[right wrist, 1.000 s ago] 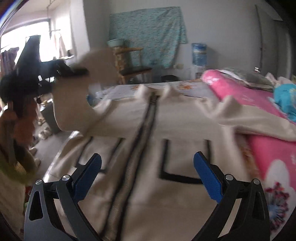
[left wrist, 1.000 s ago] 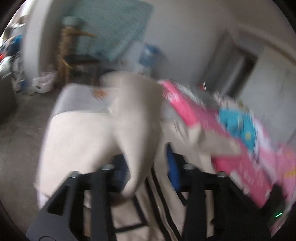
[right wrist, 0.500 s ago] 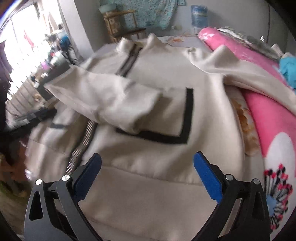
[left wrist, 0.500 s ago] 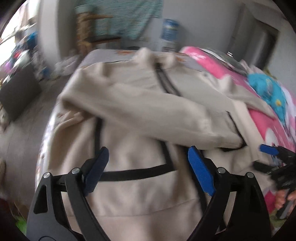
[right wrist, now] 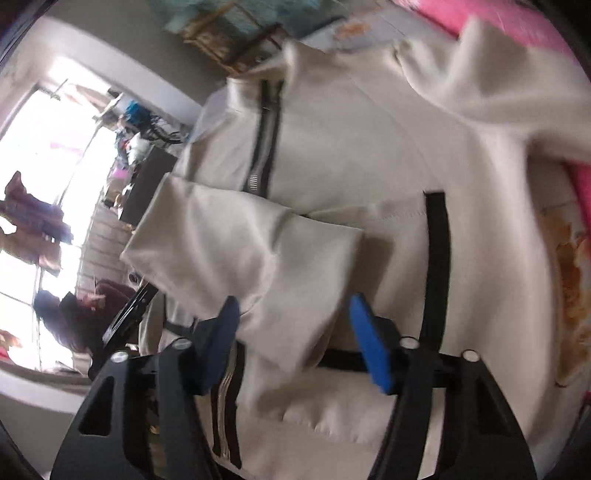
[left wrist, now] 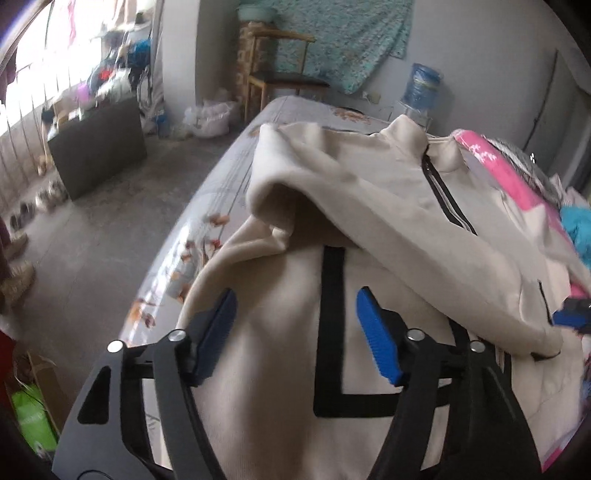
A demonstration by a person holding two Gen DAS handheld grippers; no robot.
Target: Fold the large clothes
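Your left gripper (left wrist: pixel 295 332) sits at the bottom centre of its view with its blue pads (left wrist: pixel 376 336) apart and closing; between them shows the cream jacket (left wrist: pixel 280 369) and a black pocket trim (left wrist: pixel 332 321), but the pads do not press on the cloth. Your right gripper (right wrist: pixel 291 339) is low in its own view, its jaws likewise closing, and the cuff end of a folded-in sleeve (right wrist: pixel 258 258) lies between the pads without being pinched, as far as the blurred frame shows.

The jacket is spread front up on the bed (left wrist: pixel 221 192), whose flowered sheet shows along the left edge of the garment in the left view. Its collar (left wrist: pixel 402 133) points to the top of the frame and its black zip (left wrist: pixel 443 195) runs down from there. One sleeve is folded across the chest, slanting from the upper middle to the right edge of the left view, where the blue tip of your other gripper (left wrist: pixel 570 317) sits beside its cuff. In the right view the other sleeve (right wrist: pixel 498 92) stretches off to the upper right, over a pink quilt (right wrist: pixel 480 22).

Beyond the bed, at the top of the left view, stand a wooden chair (left wrist: pixel 280 70), a water bottle (left wrist: pixel 423 85) and a dark box (left wrist: pixel 98 144) on the floor at the upper left
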